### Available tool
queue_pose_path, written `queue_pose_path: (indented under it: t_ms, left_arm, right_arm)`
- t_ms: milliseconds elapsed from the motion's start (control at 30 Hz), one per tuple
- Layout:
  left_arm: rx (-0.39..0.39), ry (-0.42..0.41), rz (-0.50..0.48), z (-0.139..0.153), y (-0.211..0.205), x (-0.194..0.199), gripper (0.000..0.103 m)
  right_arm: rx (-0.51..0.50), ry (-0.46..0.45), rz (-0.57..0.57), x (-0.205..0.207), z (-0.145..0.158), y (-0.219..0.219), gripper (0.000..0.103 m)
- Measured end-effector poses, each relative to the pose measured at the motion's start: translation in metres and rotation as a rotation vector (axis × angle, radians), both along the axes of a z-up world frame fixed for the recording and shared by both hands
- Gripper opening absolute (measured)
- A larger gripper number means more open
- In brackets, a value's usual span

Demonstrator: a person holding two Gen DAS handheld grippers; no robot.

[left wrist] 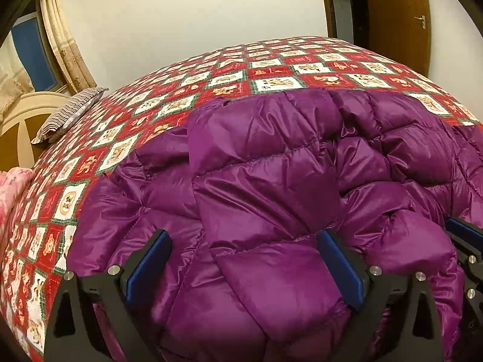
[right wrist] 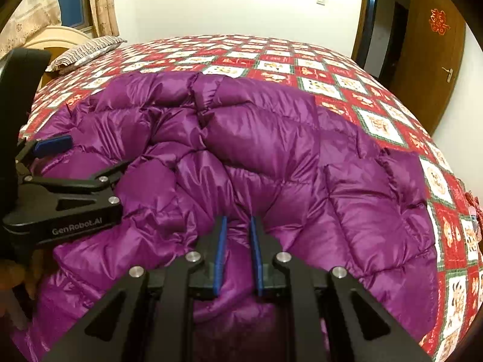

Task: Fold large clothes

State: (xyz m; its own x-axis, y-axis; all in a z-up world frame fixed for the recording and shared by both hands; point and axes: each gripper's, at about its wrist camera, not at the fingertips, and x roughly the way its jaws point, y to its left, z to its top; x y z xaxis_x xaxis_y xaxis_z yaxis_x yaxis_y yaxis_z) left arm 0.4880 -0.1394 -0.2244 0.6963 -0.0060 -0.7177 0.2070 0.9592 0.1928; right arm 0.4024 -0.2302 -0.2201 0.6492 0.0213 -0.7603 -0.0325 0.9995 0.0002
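A shiny purple quilted down jacket (left wrist: pixel 271 181) lies bunched on the bed and fills the lower part of both views (right wrist: pixel 241 157). My left gripper (left wrist: pixel 243 241) is open wide, its blue pads apart over a puffy fold of the jacket. It also shows at the left of the right wrist view (right wrist: pixel 60 157). My right gripper (right wrist: pixel 237 226) has its blue pads close together with purple jacket fabric pinched between them. One of its fingers (left wrist: pixel 465 235) shows at the right edge of the left wrist view.
The bed carries a red, white and green patchwork cover (left wrist: pixel 211 90). A striped pillow (left wrist: pixel 69 114) lies by the cream headboard (left wrist: pixel 27 114). Pink cloth (left wrist: pixel 12 187) lies at the left edge. A wooden door (right wrist: pixel 428 60) stands at the right, curtains (right wrist: pixel 102 3) at the left.
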Motion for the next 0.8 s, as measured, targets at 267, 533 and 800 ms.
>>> queue_pose_path:
  t_ms: [267,533,800]
  left_arm:
    - [-0.014,0.007,0.005,-0.0006,0.002,0.0017,0.101]
    - [-0.016,0.008,0.005,-0.0004,0.0028,0.0014,0.101]
    - [-0.022,0.012,0.006,-0.0009,0.0032,0.003,0.102]
  right_arm:
    - [0.003,-0.001,0.001,-0.0004,-0.0003,-0.0013,0.018]
    - [0.004,-0.002,0.002,-0.0008,-0.0007,-0.0013,0.018]
    - [0.008,-0.003,0.001,-0.0007,-0.0006,-0.0019,0.018]
